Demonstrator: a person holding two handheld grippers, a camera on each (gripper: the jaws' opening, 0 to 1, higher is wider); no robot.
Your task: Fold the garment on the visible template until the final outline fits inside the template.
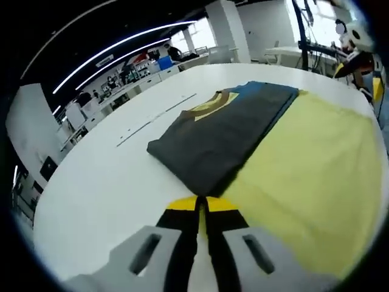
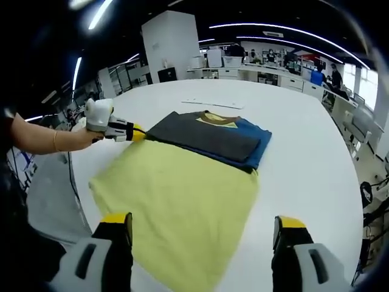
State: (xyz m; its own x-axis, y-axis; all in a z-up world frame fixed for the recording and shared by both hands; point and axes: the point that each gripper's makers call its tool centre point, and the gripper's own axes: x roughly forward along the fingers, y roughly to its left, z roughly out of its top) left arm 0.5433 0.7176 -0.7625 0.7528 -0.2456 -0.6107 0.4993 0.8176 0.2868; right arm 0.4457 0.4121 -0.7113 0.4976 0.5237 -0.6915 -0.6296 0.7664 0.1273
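A dark grey garment [image 1: 219,134] with a blue side and a yellow collar lies folded on the far part of a pale yellow template [image 1: 316,164] on a white table [image 1: 109,182]. My left gripper [image 1: 202,204] is shut, its yellow tips at the garment's near corner, apparently pinching the edge. In the right gripper view the same garment [image 2: 206,139] rests on the template [image 2: 176,201], and the left gripper [image 2: 140,133], held by a person's hand [image 2: 73,139], touches its left corner. My right gripper [image 2: 202,224] stands wide open over the template's near edge, holding nothing.
Thin line marks [image 2: 213,104] run across the table [image 2: 304,164] beyond the collar. The table's rounded edge curves close on the left. Desks, monitors and people stand far behind.
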